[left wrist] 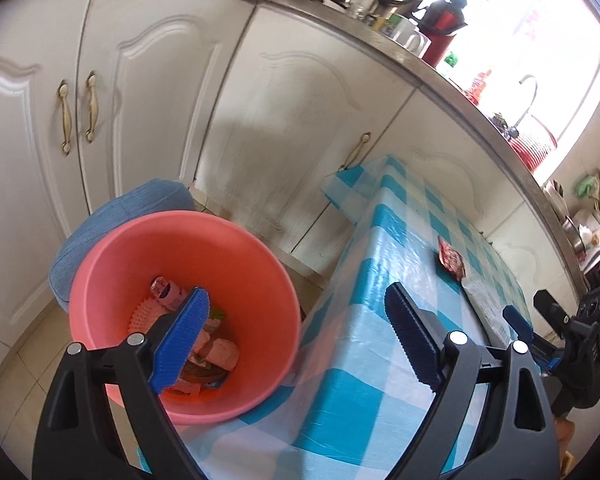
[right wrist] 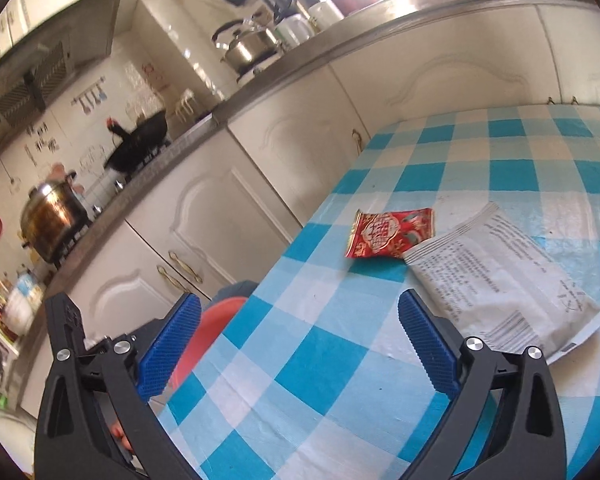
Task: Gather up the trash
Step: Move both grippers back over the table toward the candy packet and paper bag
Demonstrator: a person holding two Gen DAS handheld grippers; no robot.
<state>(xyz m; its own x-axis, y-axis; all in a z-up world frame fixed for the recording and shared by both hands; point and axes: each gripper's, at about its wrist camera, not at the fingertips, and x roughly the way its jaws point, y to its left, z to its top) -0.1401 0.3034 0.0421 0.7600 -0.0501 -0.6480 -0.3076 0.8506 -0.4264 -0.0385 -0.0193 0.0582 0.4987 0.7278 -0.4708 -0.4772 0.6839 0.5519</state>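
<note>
Two wrappers are lying on the checked surface (right wrist: 340, 360): one red packet (right wrist: 390, 233) and one white packet (right wrist: 500, 280), touching. One pink bin (left wrist: 236, 248) is sitting left of it, holding several scraps. Two kettles are standing on the far counter.

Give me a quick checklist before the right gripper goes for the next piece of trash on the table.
1. Right gripper open and empty: ok.
2. Left gripper open and empty: ok.
3. Red wrapper lies flat on the checked tablecloth, unobstructed: ok.
4. White packet overlaps the red wrapper's corner, so lifting one may drag the other: not ok.
5. Pink bin beside the table has room above the trash inside: ok.
6. Whether other trash remains elsewhere on the table: cannot tell.
</note>
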